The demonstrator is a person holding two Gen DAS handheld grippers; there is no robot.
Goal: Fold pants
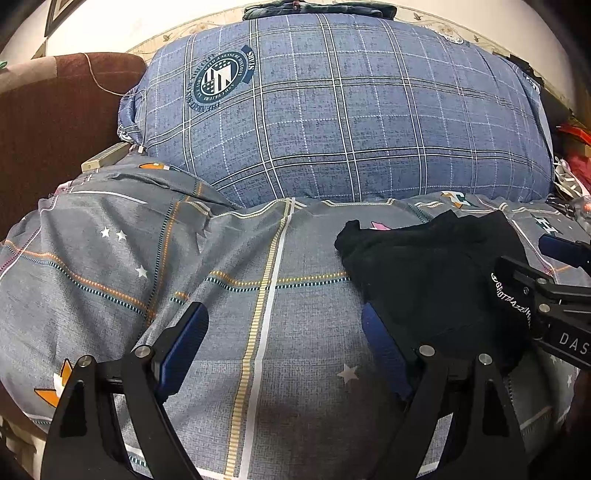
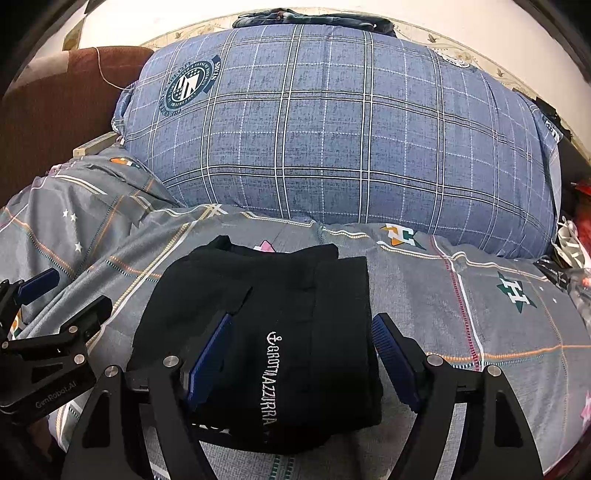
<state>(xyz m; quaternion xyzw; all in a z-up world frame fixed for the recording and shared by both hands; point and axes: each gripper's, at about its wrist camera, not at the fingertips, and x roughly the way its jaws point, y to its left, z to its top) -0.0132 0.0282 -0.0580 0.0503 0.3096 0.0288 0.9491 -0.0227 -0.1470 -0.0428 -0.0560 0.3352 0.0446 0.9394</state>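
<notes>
Right wrist view: a pair of black fabric pants, folded into a compact rectangle with white embroidered lettering running along one panel, lies flat on a grey patterned bedspread printed with stars and orange and white lines. The right gripper, black-framed with ribbed blue pads, hangs directly over the near part of the pants with its jaws spread wide and nothing between them; one blue pad sits above the cloth and the other lines up with the bundle's right edge. Whether either pad touches the fabric cannot be told.

Beyond the pants, a large blue plaid pillow bearing a round dark crest stands propped against the pale wall, with dark folded garments stacked on top of it. To the left of the pants sits a brown upholstered armrest.

Left wrist view: the left gripper hovers to the left of the pants, also opened wide and empty, over bare bedspread; its right finger reaches the bundle's near left corner. The right gripper shows at the frame's right edge, over the pants' lettered side. The plaid pillow fills the background behind the pants, and the brown armrest lies far left of them.
</notes>
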